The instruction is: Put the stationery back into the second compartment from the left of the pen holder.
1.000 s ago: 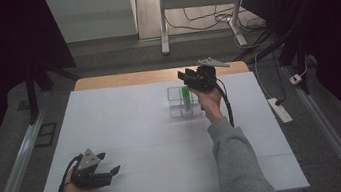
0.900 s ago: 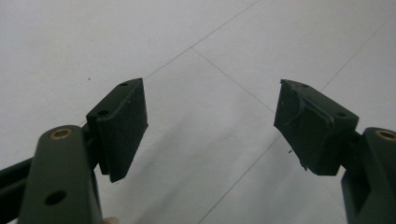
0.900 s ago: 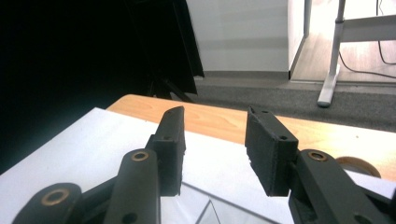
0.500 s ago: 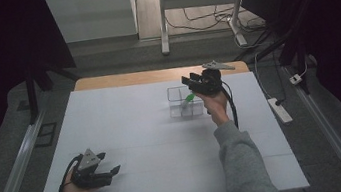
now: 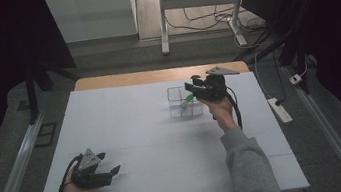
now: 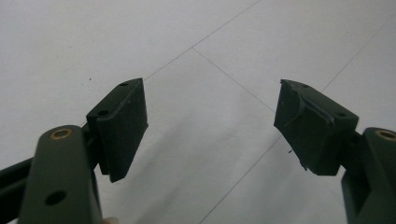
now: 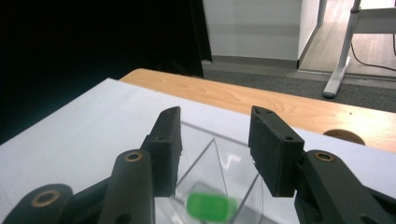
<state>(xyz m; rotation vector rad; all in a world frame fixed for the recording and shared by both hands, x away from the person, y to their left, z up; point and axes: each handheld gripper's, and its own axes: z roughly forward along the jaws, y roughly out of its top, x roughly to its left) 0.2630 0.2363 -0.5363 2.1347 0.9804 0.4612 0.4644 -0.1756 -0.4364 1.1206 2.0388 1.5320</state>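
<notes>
A clear plastic box (image 5: 184, 105) with dividers stands on the white table at the far middle. A small green piece (image 5: 189, 97) sits tilted inside it. In the right gripper view the green piece (image 7: 210, 206) is blurred, in a compartment of the clear box (image 7: 243, 163), below the jaws and touching neither. My right gripper (image 5: 194, 85) hovers at the box's right side; the right gripper (image 7: 212, 128) is open and holds nothing. My left gripper (image 5: 113, 171) rests near the table's front left. The left gripper (image 6: 210, 91) is open wide over bare table.
The white table sheet (image 5: 127, 127) ends at a wooden strip (image 5: 106, 81) along the far edge. Beyond it are a desk leg (image 5: 162, 21) and floor cables. A power strip (image 5: 280, 110) lies on the floor to the right.
The right gripper has lifted and drawn back to the right of the box. The green piece, upright under its jaws before, now lies tilted and loose in the box. The left gripper has not moved.
</notes>
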